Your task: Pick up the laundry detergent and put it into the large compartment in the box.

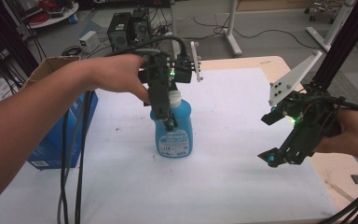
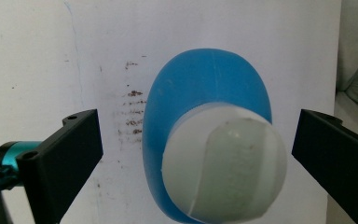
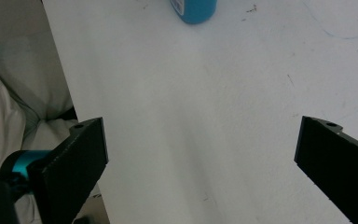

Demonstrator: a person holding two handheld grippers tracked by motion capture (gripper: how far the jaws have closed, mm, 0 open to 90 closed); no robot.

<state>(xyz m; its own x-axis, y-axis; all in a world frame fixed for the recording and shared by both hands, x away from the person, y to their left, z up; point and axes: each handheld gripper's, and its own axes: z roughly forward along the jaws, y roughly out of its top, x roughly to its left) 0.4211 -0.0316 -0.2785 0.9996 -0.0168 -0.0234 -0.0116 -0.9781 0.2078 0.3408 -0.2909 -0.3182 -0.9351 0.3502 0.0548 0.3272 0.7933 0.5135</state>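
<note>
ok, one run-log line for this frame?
left hand-held gripper: open, jaws either side of white cap, no contact | blue bottle: upright on table | right hand-held gripper: open, nothing between jaws

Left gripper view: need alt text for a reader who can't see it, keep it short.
Looking straight down on a blue bottle with a white cap, standing on a white table cover. The left gripper has its two black jaws open on either side of the cap, not touching it.
</note>
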